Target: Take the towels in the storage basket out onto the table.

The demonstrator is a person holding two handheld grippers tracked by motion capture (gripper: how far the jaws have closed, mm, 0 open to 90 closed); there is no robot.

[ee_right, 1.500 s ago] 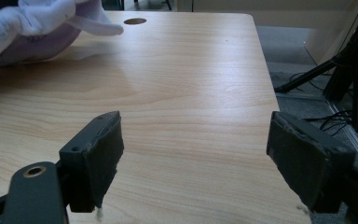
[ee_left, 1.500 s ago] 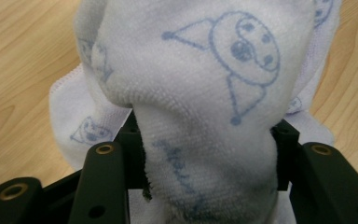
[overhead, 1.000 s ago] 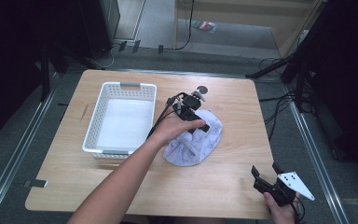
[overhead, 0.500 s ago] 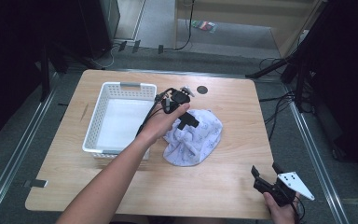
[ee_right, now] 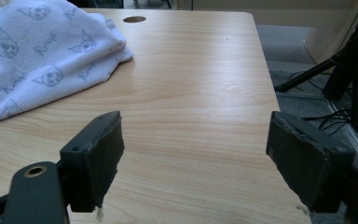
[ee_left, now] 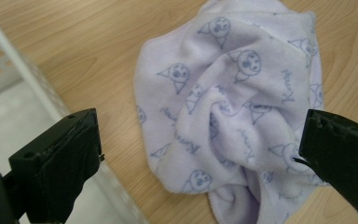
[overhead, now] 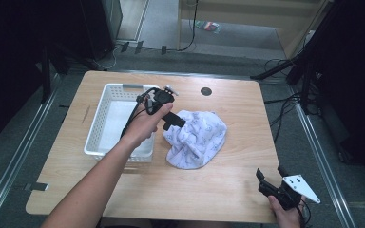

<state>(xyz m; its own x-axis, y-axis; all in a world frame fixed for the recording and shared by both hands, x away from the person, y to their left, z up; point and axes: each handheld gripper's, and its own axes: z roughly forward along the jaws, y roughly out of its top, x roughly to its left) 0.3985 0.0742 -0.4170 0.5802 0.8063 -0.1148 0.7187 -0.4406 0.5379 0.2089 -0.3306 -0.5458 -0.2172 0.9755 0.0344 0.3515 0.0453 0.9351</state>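
A crumpled pale lilac towel [overhead: 197, 137] with small cartoon prints lies on the wooden table, right of a white basket [overhead: 99, 124]. My left gripper [overhead: 171, 118] hovers over the towel's left edge, beside the basket's right wall, jaws open with nothing between them. In the left gripper view the towel [ee_left: 233, 107] lies below, between the open jaws [ee_left: 200, 158], with the basket [ee_left: 9, 88] at the left. My right gripper [overhead: 272, 181] stands open near the table's front right corner, apart from the towel. In the right gripper view the towel [ee_right: 37, 56] lies far left beyond the open gripper [ee_right: 196, 154].
The basket looks empty inside. A round dark cable hole [overhead: 206, 91] sits at the table's back, also seen as a hole [ee_right: 134, 19] in the right gripper view. Bare wood [overhead: 195, 185] spans the front. Cables and stands [overhead: 309, 85] lie on the floor to the right.
My left gripper has drawn back to the left and up from the towel's middle toward the basket's edge. The towel stays on the table. The right gripper has not moved.
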